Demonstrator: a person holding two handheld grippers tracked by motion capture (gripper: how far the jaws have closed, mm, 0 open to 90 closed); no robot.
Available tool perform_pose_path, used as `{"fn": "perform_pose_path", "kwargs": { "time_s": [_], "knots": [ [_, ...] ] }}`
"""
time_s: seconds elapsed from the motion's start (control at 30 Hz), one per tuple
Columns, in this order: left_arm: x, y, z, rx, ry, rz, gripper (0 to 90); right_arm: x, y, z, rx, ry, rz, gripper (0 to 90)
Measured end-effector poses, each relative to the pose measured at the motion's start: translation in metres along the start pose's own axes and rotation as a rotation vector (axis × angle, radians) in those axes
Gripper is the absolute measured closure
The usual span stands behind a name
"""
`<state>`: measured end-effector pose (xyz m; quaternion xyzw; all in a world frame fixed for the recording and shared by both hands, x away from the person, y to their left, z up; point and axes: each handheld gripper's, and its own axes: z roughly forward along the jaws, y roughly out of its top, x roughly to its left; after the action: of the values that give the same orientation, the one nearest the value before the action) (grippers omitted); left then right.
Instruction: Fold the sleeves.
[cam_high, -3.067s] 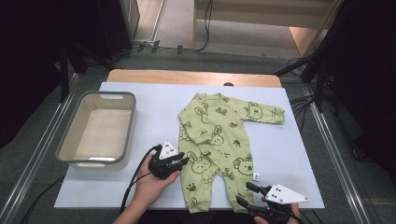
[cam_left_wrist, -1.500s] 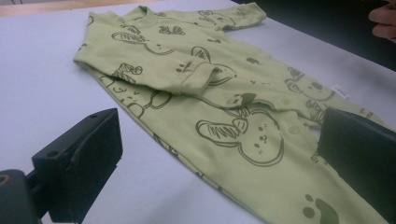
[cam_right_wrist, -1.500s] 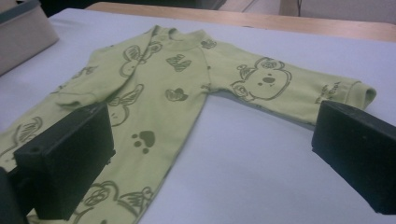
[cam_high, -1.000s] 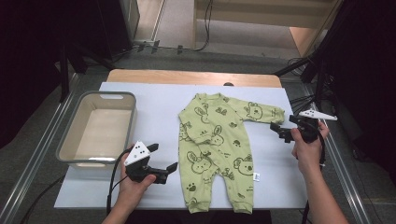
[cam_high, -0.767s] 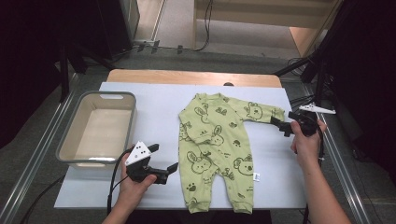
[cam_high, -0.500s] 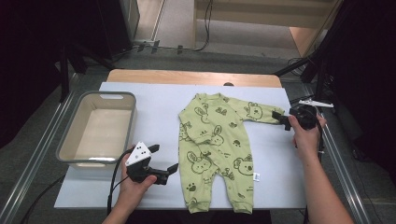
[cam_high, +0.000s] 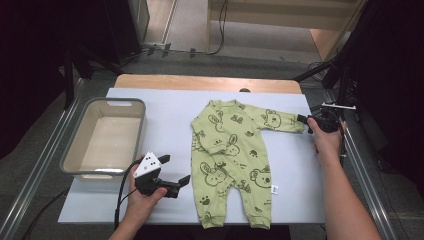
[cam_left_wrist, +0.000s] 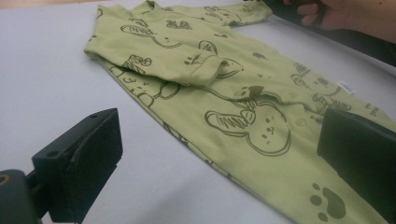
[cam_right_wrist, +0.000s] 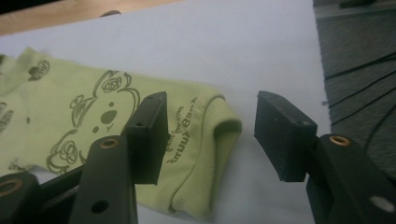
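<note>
Romper (cam_high: 232, 160) sleeve cuff (cam_right_wrist: 205, 140) now sits between the right tool (cam_right_wrist: 210, 135)'s closing, not yet clamped jaws.

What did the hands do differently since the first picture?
The right tongs crossed from the romper's legs to its sleeve cuff, jaws just closing around it without pinching. The left tongs backed off the romper. Romper and bin stayed put.

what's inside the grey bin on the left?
The grey plastic bin looks empty in the high view: pale bare floor, no items. Its near wall hides a strip of the floor closest to the person, so that strip cannot be checked.
</note>
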<state>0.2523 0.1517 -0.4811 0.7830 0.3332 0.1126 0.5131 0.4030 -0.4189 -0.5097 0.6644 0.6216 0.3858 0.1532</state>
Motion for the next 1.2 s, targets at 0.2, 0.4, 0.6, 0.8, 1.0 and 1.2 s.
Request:
{"fn": "perform_pose_path", "kwargs": {
  "time_s": [0.2, 0.4, 0.6, 0.8, 1.0, 1.2],
  "knots": [
    [0.001, 0.000, -0.001, 0.002, 0.001, 0.000, 0.0, -0.006, -0.003, 0.012, 0.023, -0.015, 0.049, 55.4],
    [0.000, -0.001, 0.001, 0.008, -0.002, 0.001, 0.0, -0.003, -0.004, 0.018, 0.035, -0.027, 0.025, 72.2],
    [0.000, 0.000, 0.001, 0.003, 0.000, -0.010, 0.0, 0.006, 0.000, 0.016, 0.021, -0.041, -0.035, 82.6],
    [0.000, -0.001, 0.001, 0.006, -0.001, -0.007, 0.0, 0.014, 0.012, 0.007, -0.050, -0.088, -0.097, 82.8],
    [0.000, 0.000, 0.000, 0.002, -0.001, -0.011, 0.0, 0.021, 0.016, 0.001, -0.079, -0.080, -0.094, 82.7],
    [-0.002, 0.000, 0.002, 0.004, -0.006, -0.003, 0.0, 0.039, 0.021, -0.011, -0.136, -0.057, -0.157, 82.7]
  ]
}}
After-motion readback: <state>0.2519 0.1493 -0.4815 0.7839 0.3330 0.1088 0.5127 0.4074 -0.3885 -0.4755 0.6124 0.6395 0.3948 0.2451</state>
